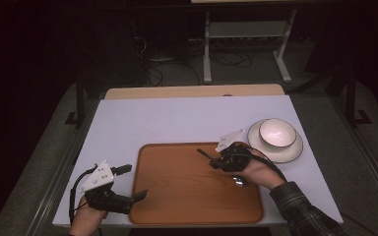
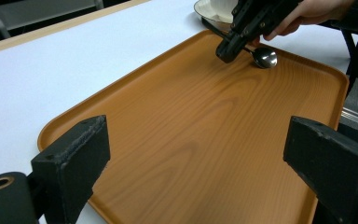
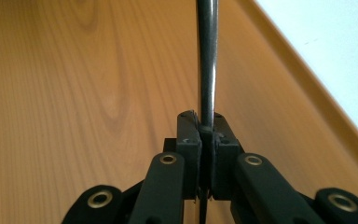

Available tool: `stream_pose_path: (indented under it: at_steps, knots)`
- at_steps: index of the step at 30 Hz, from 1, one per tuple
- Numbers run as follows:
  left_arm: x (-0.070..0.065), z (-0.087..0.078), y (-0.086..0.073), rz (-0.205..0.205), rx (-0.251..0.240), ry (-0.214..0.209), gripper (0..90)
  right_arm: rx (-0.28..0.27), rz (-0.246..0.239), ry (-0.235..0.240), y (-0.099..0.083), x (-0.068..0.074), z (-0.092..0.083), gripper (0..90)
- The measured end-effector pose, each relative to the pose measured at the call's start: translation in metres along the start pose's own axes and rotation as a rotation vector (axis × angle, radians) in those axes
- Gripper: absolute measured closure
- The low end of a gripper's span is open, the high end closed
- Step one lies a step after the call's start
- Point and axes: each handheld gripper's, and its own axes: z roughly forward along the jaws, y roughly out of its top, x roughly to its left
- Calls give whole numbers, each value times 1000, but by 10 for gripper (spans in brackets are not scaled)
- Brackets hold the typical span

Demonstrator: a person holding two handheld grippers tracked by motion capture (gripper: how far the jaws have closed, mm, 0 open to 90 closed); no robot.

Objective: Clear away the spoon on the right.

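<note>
The left gripper (image 1: 139, 195), jaws spread wide with nothing between them, is held at the near left edge of the brown wood-grain tray (image 1: 187, 196) on the white tabletop (image 1: 177, 118). Farther off, a dark metal spoon (image 2: 264, 56) is clamped by its handle in the right gripper (image 3: 207, 128), its bowl at the tray's surface near the right rim. Beyond stands a white bowl (image 1: 277, 132) on a white plate (image 1: 290, 153).

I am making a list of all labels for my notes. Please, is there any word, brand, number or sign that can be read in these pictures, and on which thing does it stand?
There are none: no readable word, number or sign stands on the wooden tray, the spoon, the white bowl, its plate, the table or the grippers.
</note>
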Motion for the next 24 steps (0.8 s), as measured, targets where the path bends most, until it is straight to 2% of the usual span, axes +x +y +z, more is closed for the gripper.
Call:
stream_pose_path:
  at_steps: [5,7,10,12,15,17,20,21,24]
  knots:
    - [0,0,0,-2,-2,1,66,23,1,13,-2,2,5,803]
    - [1,1,1,-9,-2,4,65,25,10,15,-4,2,5,759]
    - [0,1,2,-1,-4,7,65,32,20,10,-7,2,5,655]
    - [0,2,2,-1,-2,7,65,18,29,21,-9,1,4,556]
    - [-1,3,3,4,0,7,65,-14,63,27,-12,0,0,442]
    - [-1,2,2,5,0,5,65,-38,68,40,-13,-1,-4,373]
    - [1,-1,1,-4,-13,6,66,-101,80,34,-13,-1,-11,269]
    - [1,-2,0,-6,-17,7,65,-139,91,17,-12,-1,-14,223]
    - [1,-3,0,2,-15,4,65,-180,91,-20,-12,-1,-20,145]
